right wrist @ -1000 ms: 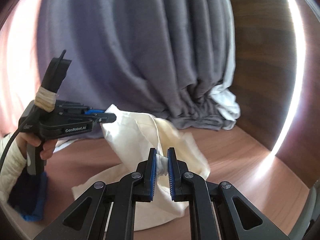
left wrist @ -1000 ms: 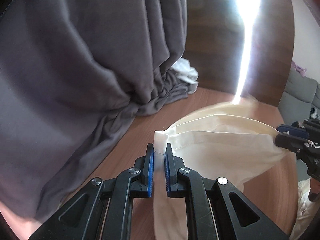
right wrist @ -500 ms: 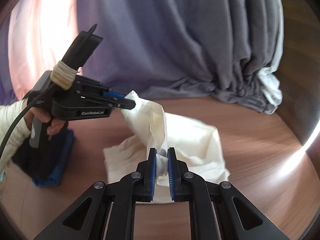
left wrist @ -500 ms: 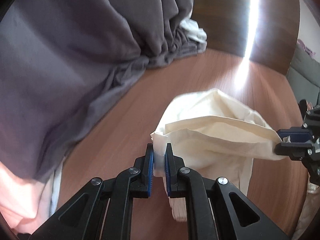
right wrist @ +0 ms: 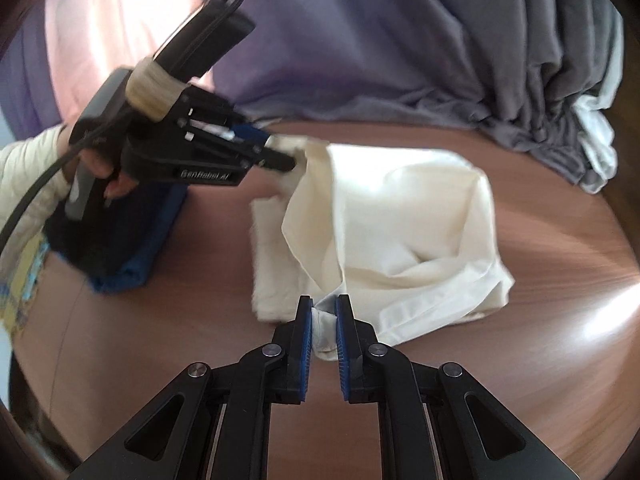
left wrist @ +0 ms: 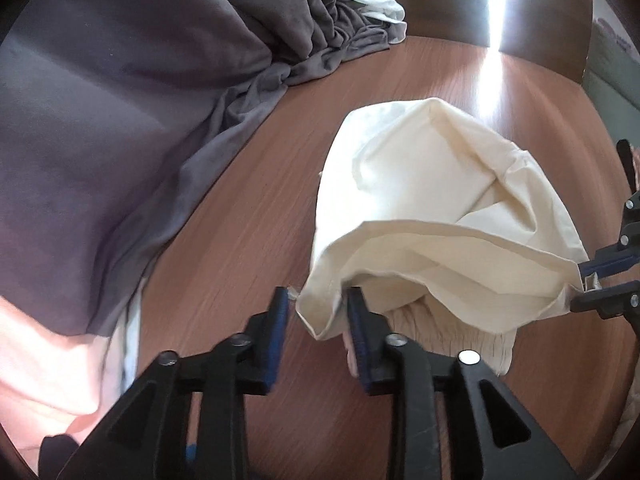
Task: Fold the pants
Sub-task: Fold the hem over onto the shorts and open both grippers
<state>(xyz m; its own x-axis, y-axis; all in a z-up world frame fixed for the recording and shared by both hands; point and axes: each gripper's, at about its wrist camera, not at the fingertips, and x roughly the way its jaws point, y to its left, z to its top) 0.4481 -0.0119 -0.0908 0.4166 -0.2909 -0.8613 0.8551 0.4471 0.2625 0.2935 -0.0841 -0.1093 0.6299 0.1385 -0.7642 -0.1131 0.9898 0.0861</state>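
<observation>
Cream pants (left wrist: 420, 176) lie bunched and doubled over on the brown wooden table (left wrist: 248, 248). My left gripper (left wrist: 317, 296) has its jaws opening. One cloth corner sits loosely between them, and the pads do not press it. In the right wrist view the left gripper (right wrist: 280, 156) hovers at the far corner of the pants (right wrist: 400, 208), held by a hand. My right gripper (right wrist: 323, 304) is shut on the near hem corner, low over the table. The left wrist view shows the right gripper (left wrist: 600, 280) pinching the opposite end of the same raised edge.
A big grey drape (left wrist: 120, 120) piles onto the table's far side, with a white cloth (left wrist: 376, 0) behind it. A folded dark blue garment (right wrist: 120, 248) lies under the left hand. A grey sofa (left wrist: 616, 80) stands past the table's edge.
Both grippers came down and carried the held edge of the pants over the rest of the cloth, toward the table. The left jaws have parted and no longer pinch their corner.
</observation>
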